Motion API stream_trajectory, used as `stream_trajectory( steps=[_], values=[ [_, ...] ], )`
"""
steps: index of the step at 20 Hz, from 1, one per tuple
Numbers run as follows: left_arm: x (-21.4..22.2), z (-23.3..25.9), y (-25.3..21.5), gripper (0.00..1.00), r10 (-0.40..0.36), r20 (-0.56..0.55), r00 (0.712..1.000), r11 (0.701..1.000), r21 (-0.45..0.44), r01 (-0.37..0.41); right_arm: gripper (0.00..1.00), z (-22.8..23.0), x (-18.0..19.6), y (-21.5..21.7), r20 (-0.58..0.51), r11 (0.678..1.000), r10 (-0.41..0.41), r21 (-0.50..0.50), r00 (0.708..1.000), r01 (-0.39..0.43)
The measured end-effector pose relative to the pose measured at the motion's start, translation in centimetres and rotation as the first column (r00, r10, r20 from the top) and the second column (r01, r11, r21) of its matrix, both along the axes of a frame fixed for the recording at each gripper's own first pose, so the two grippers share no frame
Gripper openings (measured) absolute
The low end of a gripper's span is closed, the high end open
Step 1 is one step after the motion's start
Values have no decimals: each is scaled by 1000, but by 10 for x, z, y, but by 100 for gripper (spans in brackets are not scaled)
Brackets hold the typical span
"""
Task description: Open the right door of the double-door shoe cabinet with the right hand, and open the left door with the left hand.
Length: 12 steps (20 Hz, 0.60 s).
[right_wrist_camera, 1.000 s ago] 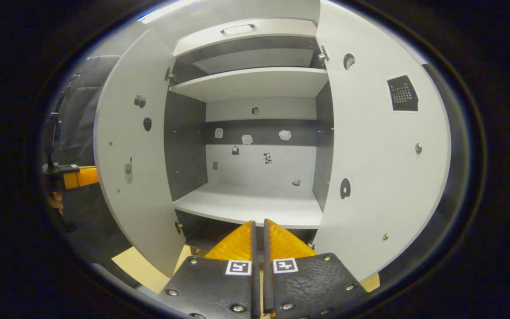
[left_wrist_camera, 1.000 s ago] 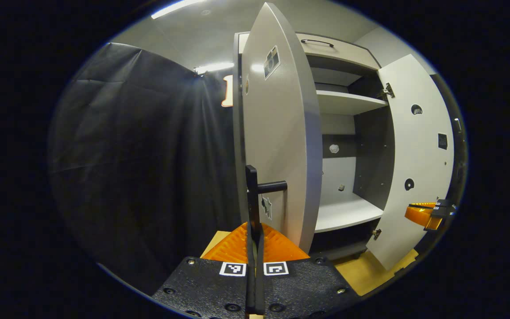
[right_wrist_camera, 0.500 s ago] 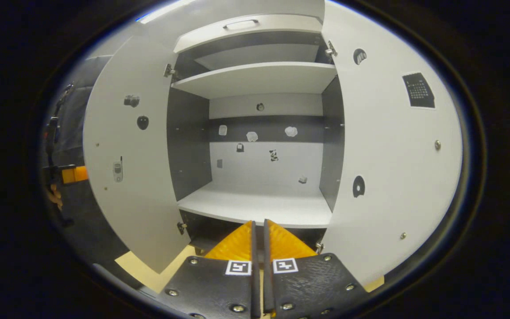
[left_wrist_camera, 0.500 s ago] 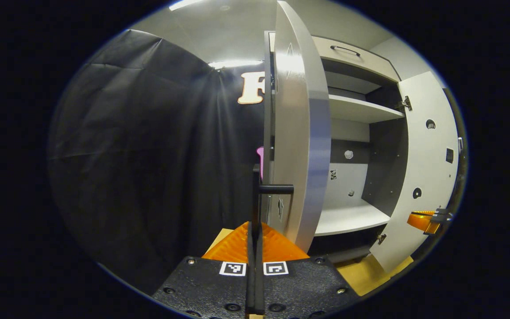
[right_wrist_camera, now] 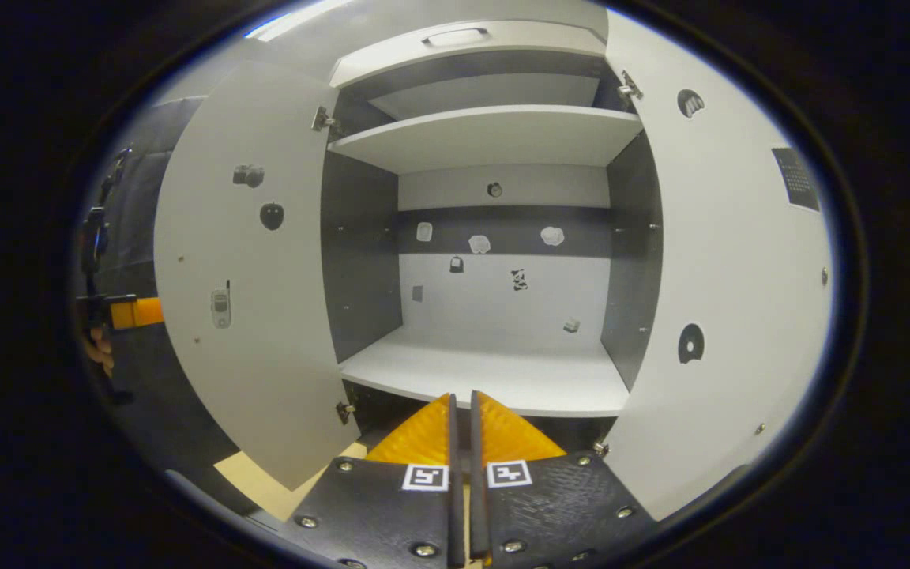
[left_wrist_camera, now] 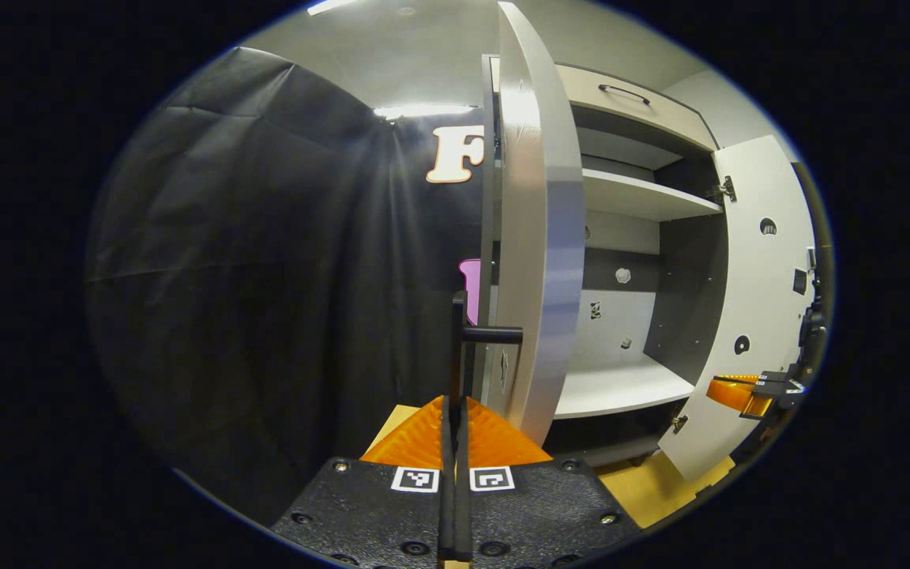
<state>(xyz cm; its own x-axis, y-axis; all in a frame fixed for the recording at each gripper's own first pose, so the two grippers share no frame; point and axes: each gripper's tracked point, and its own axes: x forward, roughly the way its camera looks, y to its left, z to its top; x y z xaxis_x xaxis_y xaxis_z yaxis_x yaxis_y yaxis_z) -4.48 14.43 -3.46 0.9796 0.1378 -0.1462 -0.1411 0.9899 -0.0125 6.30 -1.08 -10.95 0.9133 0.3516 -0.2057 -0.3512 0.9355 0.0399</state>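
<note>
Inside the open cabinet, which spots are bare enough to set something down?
The lower shelf lies bare between the grey side walls, back to the rear panel. The upper shelf shows mostly its underside, so its top cannot be judged. The left gripper crowds the left door's handle.

No legible text (stickers too small).

Both views toward open cabinet point(right_wrist_camera: 494, 261)

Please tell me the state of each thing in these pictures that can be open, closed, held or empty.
Light grey left cabinet door: open wide.
Light grey right cabinet door: open wide.
Black bar handle: clamped by left gripper.
Right gripper: closed, holding nothing.
Top drawer: closed.
White lower shelf: empty.
</note>
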Motion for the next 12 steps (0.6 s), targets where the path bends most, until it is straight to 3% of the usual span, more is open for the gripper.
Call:
stream_trajectory(
  steps=[5, 9, 12],
  values=[
    [-10, 1, -1, 0, 18, -4, 1000, 1000, 6, -18, 4, 1, 7, 1, 0, 1000, 7, 13, 1000, -7],
    [-32, 8, -16, 0, 10, 2, 1000, 998, -57, -10, 4, 1, 14, -1, -5, 1000, 1, 24, 1000, -1],
    [-40, 8, -25, 0, -1, -4, 1000, 999, -34, 1, 4, 2, 16, 2, -14, 999, 3, 47, 1000, -3]
  ],
)
